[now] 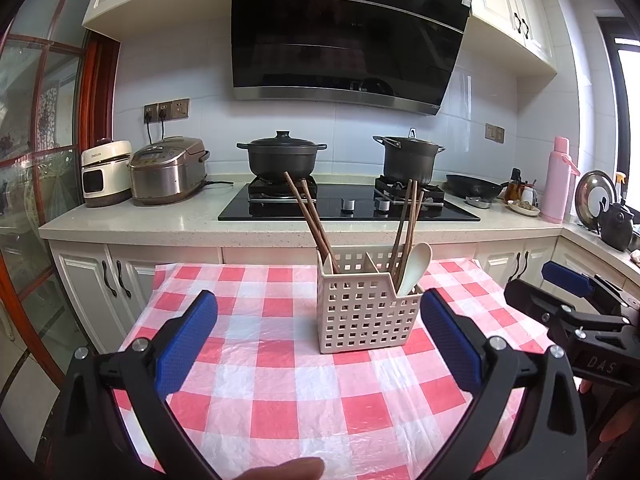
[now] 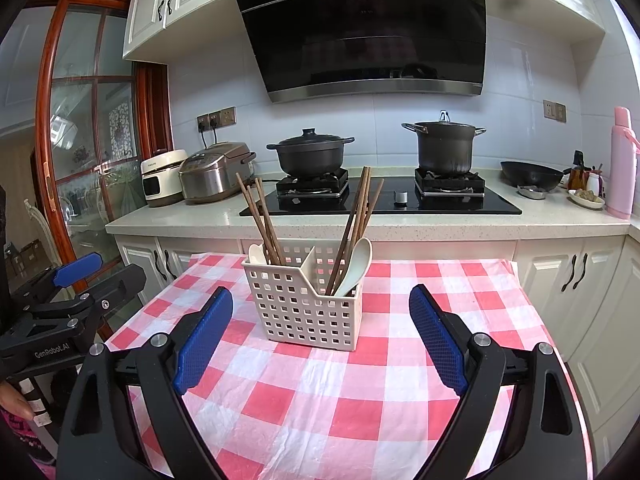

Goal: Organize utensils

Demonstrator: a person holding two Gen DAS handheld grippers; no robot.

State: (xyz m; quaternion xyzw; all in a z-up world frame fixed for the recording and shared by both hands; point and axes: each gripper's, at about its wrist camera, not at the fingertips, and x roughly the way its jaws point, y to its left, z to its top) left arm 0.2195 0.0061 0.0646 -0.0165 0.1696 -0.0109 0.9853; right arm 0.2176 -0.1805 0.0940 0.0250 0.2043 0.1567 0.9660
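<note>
Utensils stand in the white holder point(image 1: 362, 314) on the checked cloth point(image 1: 280, 400) of my worktop. Its left compartment has two chopsticks point(image 1: 310, 220) and one spoon point(image 1: 328, 264) almost hidden; the right compartment has more chopsticks point(image 1: 406, 224) and a white spoon point(image 1: 416, 268) that leans to the right. My left gripper point(image 1: 318, 312) is wide open, with nothing between the pads, and the holder is just in front of it. My right gripper point(image 2: 320, 308) is also wide open and empty, near the holder but apart from it.
</note>
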